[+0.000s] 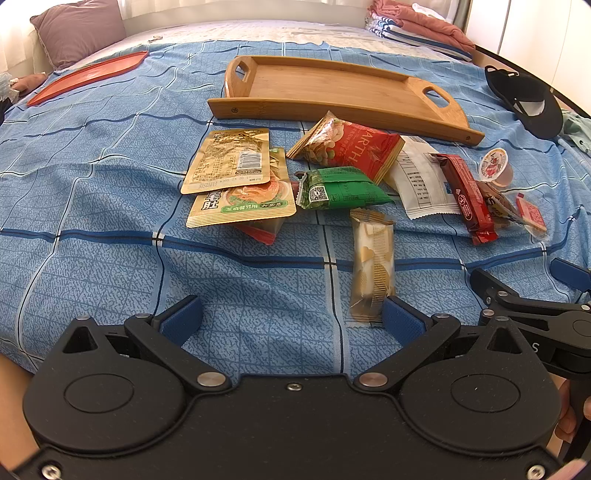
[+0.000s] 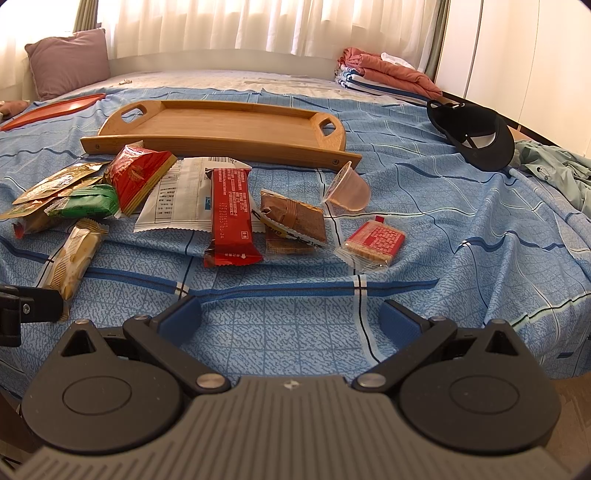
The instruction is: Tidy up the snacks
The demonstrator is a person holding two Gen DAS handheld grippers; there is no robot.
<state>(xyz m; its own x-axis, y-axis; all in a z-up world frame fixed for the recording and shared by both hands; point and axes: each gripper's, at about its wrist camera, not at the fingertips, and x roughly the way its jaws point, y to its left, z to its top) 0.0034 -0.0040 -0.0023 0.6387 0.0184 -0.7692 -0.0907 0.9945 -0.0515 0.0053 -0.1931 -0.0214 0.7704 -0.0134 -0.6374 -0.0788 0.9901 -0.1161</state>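
Judging from the empty wooden tray (image 1: pixel 332 83), no snack has been moved: both hand-held grippers, left (image 1: pixel 291 321) and right (image 2: pixel 290 319), are held apart over the bed (image 2: pixel 480 229), and the nearest wafer pack (image 1: pixel 371 266) would be gripped next.

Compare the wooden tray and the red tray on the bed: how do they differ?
The wooden tray is bamboo-coloured with cut-out handles at both ends; the red tray is plain red, with no handles visible. The wooden tray lies just behind the snack pile, the red tray far off to the left near the pillow. Both are empty.
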